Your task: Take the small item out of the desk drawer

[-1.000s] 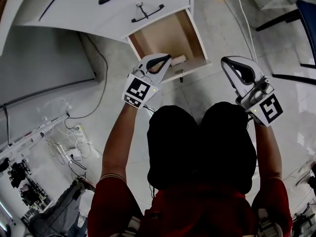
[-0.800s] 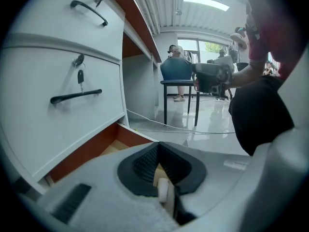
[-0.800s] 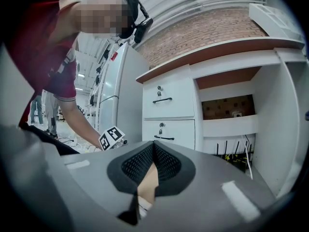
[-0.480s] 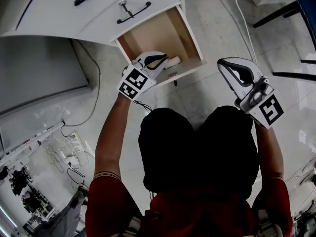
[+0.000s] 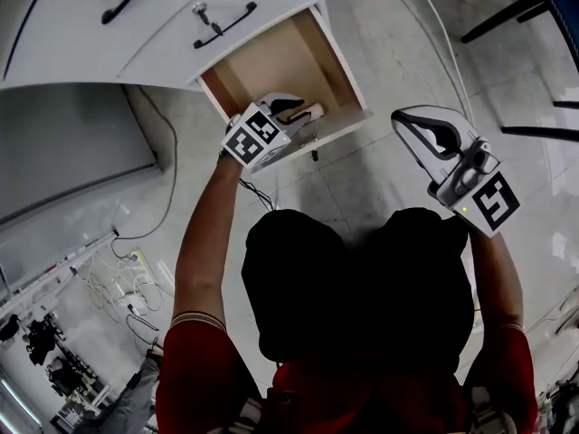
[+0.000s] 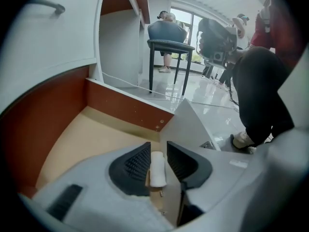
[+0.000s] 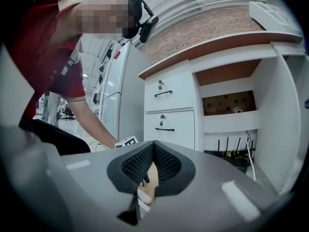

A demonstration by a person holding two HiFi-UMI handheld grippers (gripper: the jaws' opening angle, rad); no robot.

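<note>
The wooden desk drawer stands pulled open. A small white cylinder lies on its floor near the front wall. My left gripper reaches down into the drawer over it. In the left gripper view the cylinder sits between the black ribbed pads of the left gripper. The jaws are opening and the pads do not press on it. My right gripper hangs outside the drawer to the right, shut and empty; its tips meet.
Above the open drawer are shut white drawers with black handles. Cables trail on the tiled floor at left. A blue chair stands beyond the drawer's side wall. My own dark trousers fill the middle.
The left gripper has moved forward and down into the drawer, to the white cylinder. The right gripper has stayed about where it was.
</note>
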